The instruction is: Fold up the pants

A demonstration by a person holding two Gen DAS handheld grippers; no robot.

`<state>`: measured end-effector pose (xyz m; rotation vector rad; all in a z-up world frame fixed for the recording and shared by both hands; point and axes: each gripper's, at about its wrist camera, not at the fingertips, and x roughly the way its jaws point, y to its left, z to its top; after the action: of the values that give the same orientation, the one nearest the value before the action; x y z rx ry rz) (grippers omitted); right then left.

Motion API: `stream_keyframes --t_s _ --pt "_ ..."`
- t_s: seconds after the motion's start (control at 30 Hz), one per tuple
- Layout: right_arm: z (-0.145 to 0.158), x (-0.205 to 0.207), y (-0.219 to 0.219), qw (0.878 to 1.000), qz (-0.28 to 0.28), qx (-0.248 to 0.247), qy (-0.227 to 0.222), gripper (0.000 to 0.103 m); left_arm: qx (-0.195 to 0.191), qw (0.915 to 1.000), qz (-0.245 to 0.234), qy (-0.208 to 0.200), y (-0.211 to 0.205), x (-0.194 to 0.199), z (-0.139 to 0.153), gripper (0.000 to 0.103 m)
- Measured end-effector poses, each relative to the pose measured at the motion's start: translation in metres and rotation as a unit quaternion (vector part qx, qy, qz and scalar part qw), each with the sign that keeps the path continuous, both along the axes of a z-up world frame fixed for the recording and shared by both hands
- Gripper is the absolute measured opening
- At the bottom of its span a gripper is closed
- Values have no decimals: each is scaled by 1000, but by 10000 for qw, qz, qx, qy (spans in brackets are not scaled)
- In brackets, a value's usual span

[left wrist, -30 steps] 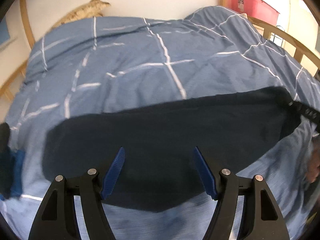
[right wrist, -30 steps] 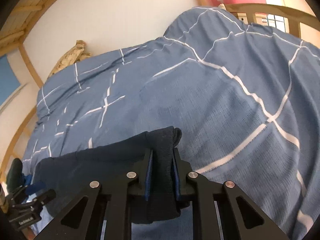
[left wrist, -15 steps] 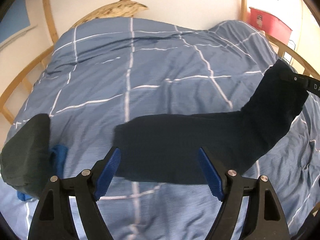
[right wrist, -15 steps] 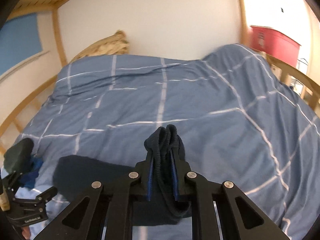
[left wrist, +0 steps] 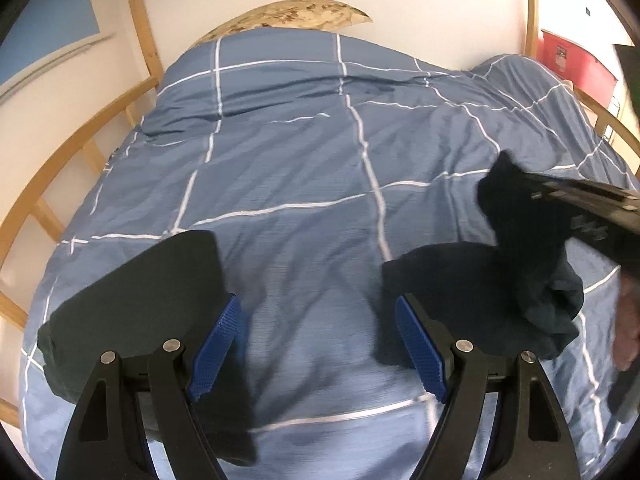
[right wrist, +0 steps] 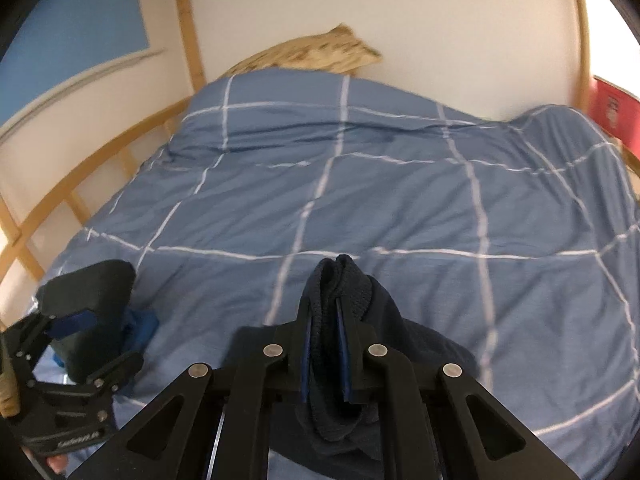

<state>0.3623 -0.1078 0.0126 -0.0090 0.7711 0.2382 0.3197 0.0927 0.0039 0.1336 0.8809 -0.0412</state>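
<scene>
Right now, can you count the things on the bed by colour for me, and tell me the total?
Navy: 1, the pants, clamped in the right hand-held gripper.
Dark green: 1, a folded garment by the open left hand-held gripper.
Bright blue: 1, a cloth under the green one.
Tan: 1, a pillow at the head.
Total: 4, on the duvet.

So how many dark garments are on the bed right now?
2: navy pants clamped in the right gripper, and a dark folded garment by the open left gripper. More may be hidden.
</scene>
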Motion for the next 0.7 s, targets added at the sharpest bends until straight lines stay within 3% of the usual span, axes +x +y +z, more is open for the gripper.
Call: stream_keyframes --t_s 0.2,0.23,0.27,0.3,0.33,0.5,0.57,0.7 --pt "-38 19 58 9983 451 -96 365 13 -66 10000 -47 15 18 -3 -9 79" --pt "-42 20 64 9976 557 -59 412 16 -67 10000 -59 -6 19 -4 -9 79" --pt "-44 20 67 9972 594 -64 449 31 -61 10000 -65 -30 21 -5 -10 79" --pt "-45 18 70 9974 582 -92 426 39 -60 9999 -64 -55 22 -7 -10 79" --pt "-43 15 70 9979 540 -127 327 44 -66 9999 -70 -75 22 -8 -10 79" --pt "-24 -14 54 9988 357 -312 -151 45 -474 9984 -174 -242 22 -34 -7 79" --pt "-19 -35 39 9975 246 -459 -475 61 -664 9970 -231 -316 20 -44 -5 80" --pt "-20 -79 -4 9921 -239 -719 -997 64 -841 9947 -367 -469 4 -56 -9 81"
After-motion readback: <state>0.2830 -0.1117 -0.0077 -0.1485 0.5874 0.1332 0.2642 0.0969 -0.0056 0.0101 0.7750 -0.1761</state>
